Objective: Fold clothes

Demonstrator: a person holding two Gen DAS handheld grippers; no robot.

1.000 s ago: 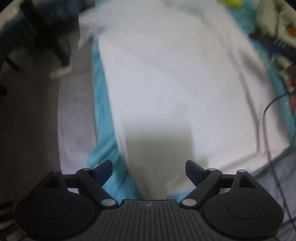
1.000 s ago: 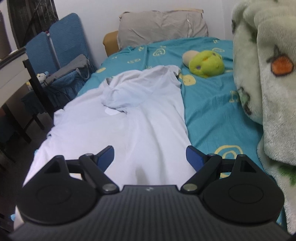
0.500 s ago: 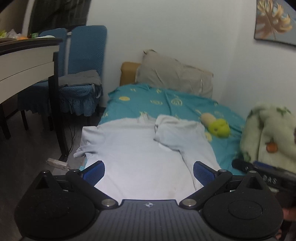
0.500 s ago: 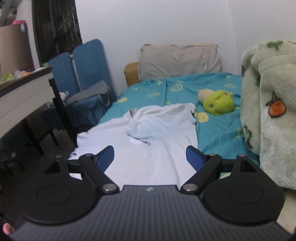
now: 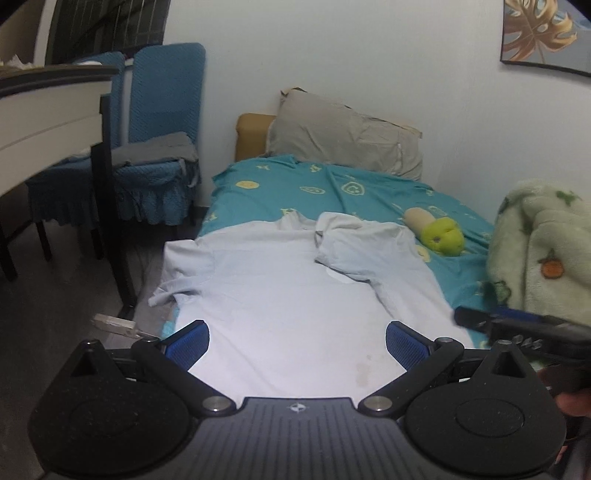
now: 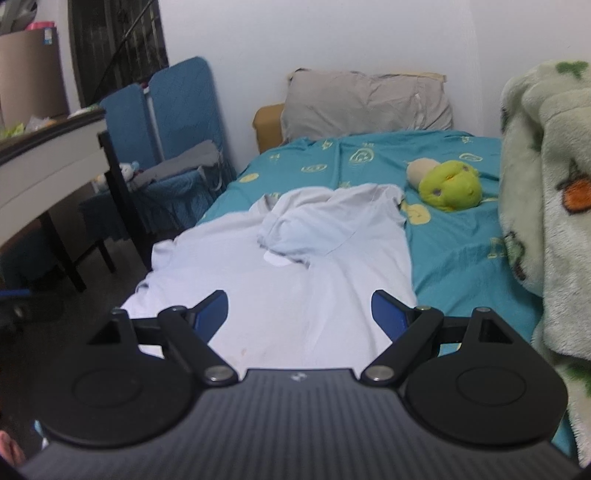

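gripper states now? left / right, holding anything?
Left gripper: open, jaws just widened, holding nothing, above the white shirt.
Right gripper: open, empty, also above the shirt.

Dim indoor light. The white shirt [image 5: 280,295] glares, nearly washed out nearest the camera; the floor left of the shirt falls into shadow. Fisheye bends the edges. Right of the shirt, the blanket [image 6: 546,206] looks soft.

I am in a home bedroom. Ahead lies a bed [image 5: 369,199] with a teal smiley-print sheet, a grey pillow [image 5: 343,136] against the white wall, a green plush toy [image 6: 448,184] and a fleecy blanket [image 6: 546,177]. Blue padded chairs [image 5: 162,122] stand beside it, and a framed leaf picture [image 5: 543,33] hangs above.
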